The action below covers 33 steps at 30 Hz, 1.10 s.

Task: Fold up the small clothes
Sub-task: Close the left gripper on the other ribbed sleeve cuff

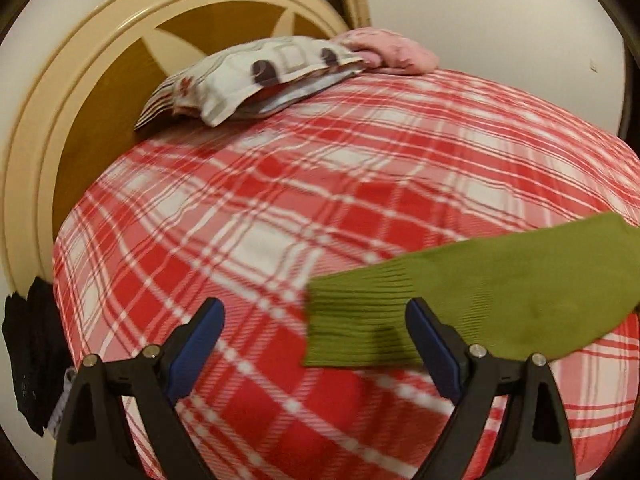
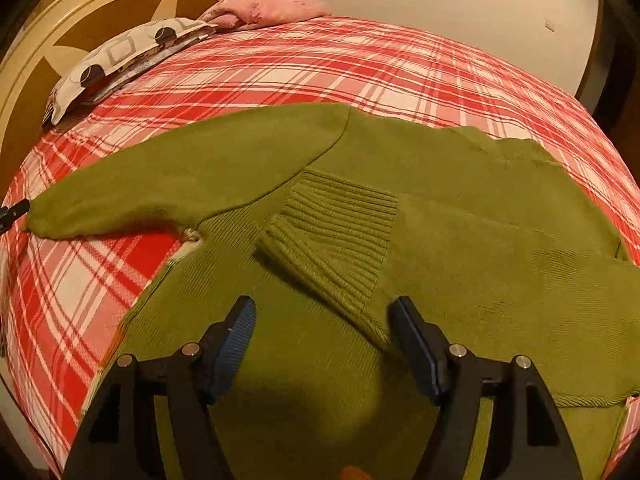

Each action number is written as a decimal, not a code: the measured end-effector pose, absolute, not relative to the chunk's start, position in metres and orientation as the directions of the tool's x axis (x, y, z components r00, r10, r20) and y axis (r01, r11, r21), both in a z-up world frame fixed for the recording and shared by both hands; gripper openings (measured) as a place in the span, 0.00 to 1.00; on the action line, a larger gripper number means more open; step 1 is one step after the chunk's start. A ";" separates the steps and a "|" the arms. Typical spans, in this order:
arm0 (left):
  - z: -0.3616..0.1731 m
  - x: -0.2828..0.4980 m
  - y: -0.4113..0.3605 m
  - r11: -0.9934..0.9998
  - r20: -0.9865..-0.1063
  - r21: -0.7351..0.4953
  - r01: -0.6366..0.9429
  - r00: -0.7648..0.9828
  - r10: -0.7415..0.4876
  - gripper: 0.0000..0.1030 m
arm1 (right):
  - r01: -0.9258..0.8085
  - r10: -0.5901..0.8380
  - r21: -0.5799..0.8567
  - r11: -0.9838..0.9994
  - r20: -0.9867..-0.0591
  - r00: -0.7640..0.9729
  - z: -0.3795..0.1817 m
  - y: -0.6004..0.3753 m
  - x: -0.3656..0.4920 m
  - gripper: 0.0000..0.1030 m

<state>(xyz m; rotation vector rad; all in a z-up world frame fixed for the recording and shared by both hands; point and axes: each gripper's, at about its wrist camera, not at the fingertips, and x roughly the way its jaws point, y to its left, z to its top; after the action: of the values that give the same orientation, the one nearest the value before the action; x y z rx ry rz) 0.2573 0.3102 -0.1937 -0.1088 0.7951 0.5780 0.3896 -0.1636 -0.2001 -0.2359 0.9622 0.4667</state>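
Both claws held open, nothing gripped: left claw (image 1: 316, 344) at green sweater (image 2: 360, 264) cuff (image 1: 356, 328), right claw (image 2: 322, 344) over folded-in sleeve (image 2: 340, 232). Risk: cuff at 9 o'clock possibly dragged, fold undone; contact unclear through blur.

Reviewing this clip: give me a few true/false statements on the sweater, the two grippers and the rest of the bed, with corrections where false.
1. The green sweater lies on a red and white plaid blanket. True.
2. The right gripper is clamped on a cuff. False: its jaws stand open, with the ribbed cuff of the folded-in sleeve lying just ahead of them.
3. Both sleeves are folded onto the body. False: the other sleeve stretches out sideways across the blanket.
4. The left gripper is open, with that outstretched sleeve's cuff between its fingers. True.
5. A patterned pillow sits near the headboard. True.
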 end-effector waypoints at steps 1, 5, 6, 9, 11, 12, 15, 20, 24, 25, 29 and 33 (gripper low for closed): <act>-0.196 0.256 0.314 0.837 -0.704 0.112 -0.535 0.552 0.447 0.91 | -0.488 0.282 0.015 0.873 -0.831 0.479 -0.200 -0.164 0.388 0.69; -0.203 0.253 0.322 0.836 -0.718 0.078 -0.543 0.552 0.425 0.91 | -0.494 0.305 0.034 0.869 -0.823 0.479 -0.193 -0.169 0.379 0.69; -0.204 0.254 0.323 0.837 -0.721 0.073 -0.542 0.552 0.420 0.91 | -0.494 0.312 0.040 0.868 -0.819 0.482 -0.190 -0.171 0.376 0.69; -0.208 0.257 0.325 0.843 -0.731 0.052 -0.535 0.555 0.397 0.91 | -0.496 0.335 0.060 0.867 -0.807 0.487 -0.182 -0.173 0.365 0.69; -0.212 0.259 0.326 0.843 -0.734 0.040 -0.536 0.557 0.389 0.90 | -0.498 0.347 0.065 0.865 -0.794 0.499 -0.175 -0.174 0.356 0.69; -0.214 0.261 0.326 0.846 -0.738 0.028 -0.533 0.559 0.377 0.90 | -0.499 0.357 0.073 0.864 -0.787 0.503 -0.171 -0.176 0.350 0.69; -0.216 0.260 0.328 0.852 -0.739 -0.027 -0.523 0.584 0.335 0.80 | -0.497 0.377 0.091 0.863 -0.770 0.515 -0.162 -0.180 0.336 0.69; -0.214 0.261 0.323 0.872 -0.737 -0.058 -0.486 0.610 0.291 0.60 | -0.502 0.388 0.093 0.860 -0.759 0.523 -0.158 -0.182 0.318 0.69; -0.214 0.263 0.322 0.879 -0.738 -0.088 -0.468 0.623 0.259 0.56 | -0.509 0.394 0.093 0.856 -0.755 0.524 -0.160 -0.181 0.307 0.69; -0.215 0.263 0.323 0.881 -0.738 -0.091 -0.464 0.626 0.253 0.56 | -0.510 0.393 0.091 0.855 -0.755 0.525 -0.161 -0.181 0.305 0.69; -0.214 0.265 0.326 0.890 -0.733 -0.124 -0.439 0.645 0.216 0.37 | -0.517 0.400 0.096 0.851 -0.757 0.517 -0.167 -0.179 0.299 0.69; -0.211 0.264 0.333 0.888 -0.729 -0.184 -0.421 0.664 0.164 0.13 | -0.507 0.398 0.103 0.856 -0.758 0.517 -0.171 -0.182 0.296 0.69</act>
<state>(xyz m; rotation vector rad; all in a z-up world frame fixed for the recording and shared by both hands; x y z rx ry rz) 0.2642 0.3331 -0.2110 -0.3550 0.7785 0.3386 0.2960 -0.1817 -0.1709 -0.1376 0.8718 0.5453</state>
